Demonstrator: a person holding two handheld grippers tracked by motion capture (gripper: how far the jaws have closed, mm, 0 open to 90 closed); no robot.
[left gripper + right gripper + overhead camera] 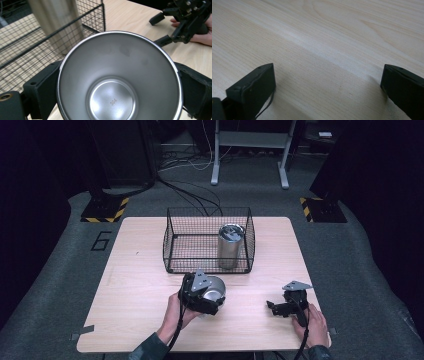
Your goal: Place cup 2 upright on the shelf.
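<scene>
Steel cup [214,295] is pinched in the left hand-held gripper [200,296], just in front of the wire basket [172,245] on the tabletop [140,285]. Right hand-held gripper [281,307] is spread, idle. Next, likely: lift over the rim, set beside the tumbler [230,246].

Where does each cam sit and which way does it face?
High view: above the person's side, facing forward and down on the table; both hands and forearms enter at the bottom.
Left gripper view: on the left gripper, looking into the steel cup between its fingers.
Right gripper view: on the right gripper, facing bare wood; fingers apart.
Shared: high and left views both show the wire basket and right gripper.
</scene>
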